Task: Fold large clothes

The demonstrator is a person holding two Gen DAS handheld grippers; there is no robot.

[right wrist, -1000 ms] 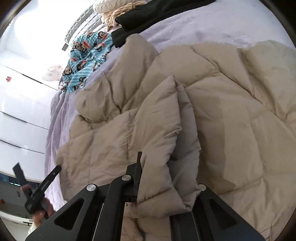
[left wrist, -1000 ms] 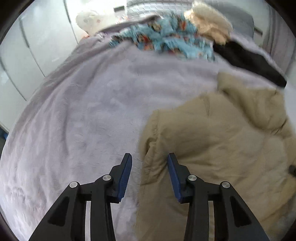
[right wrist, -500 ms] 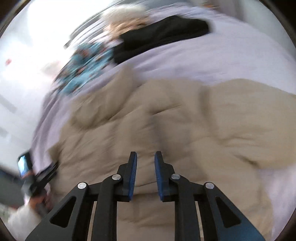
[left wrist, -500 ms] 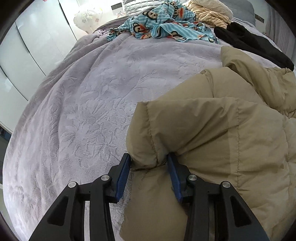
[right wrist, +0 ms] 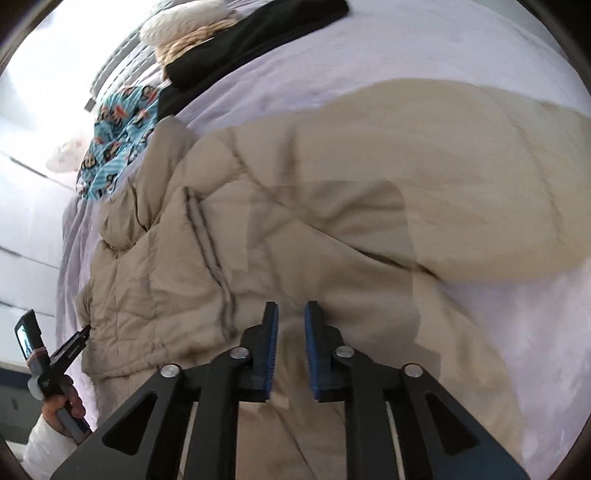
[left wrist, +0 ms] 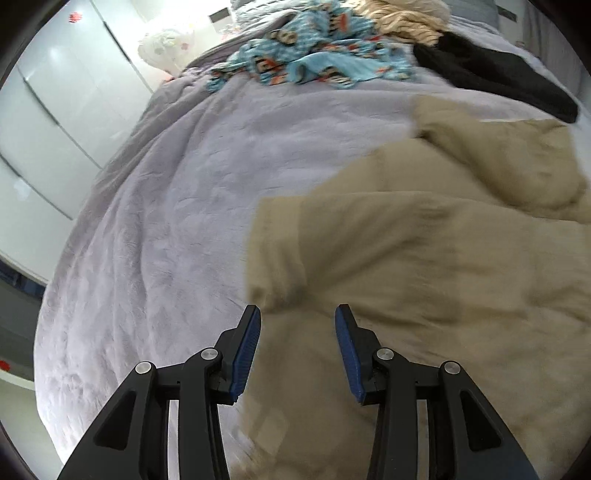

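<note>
A beige puffer jacket (left wrist: pixel 424 258) lies spread on the lavender blanket (left wrist: pixel 166 221), with one part folded over itself. My left gripper (left wrist: pixel 297 321) is open over the jacket's left edge. The folded edge lies just ahead of its blue pads, and nothing is pinched between them. In the right wrist view my right gripper (right wrist: pixel 291 317) hovers over the middle of the jacket (right wrist: pixel 295 221), its jaws a narrow gap apart with nothing between them. The left gripper (right wrist: pixel 83 330) also shows at that view's lower left, its tip at the jacket's corner.
A blue patterned garment (left wrist: pixel 314 62), a black garment (left wrist: pixel 498 81) and a cream knit (left wrist: pixel 402 18) lie at the bed's far end. White wardrobe doors (left wrist: pixel 55 110) run along the left. A hand (right wrist: pixel 62 402) in a white sleeve holds the left gripper.
My right gripper let go of the jacket fold it was shut on and moved back across the jacket. The fold that sat between the left fingers now lies just ahead of them.
</note>
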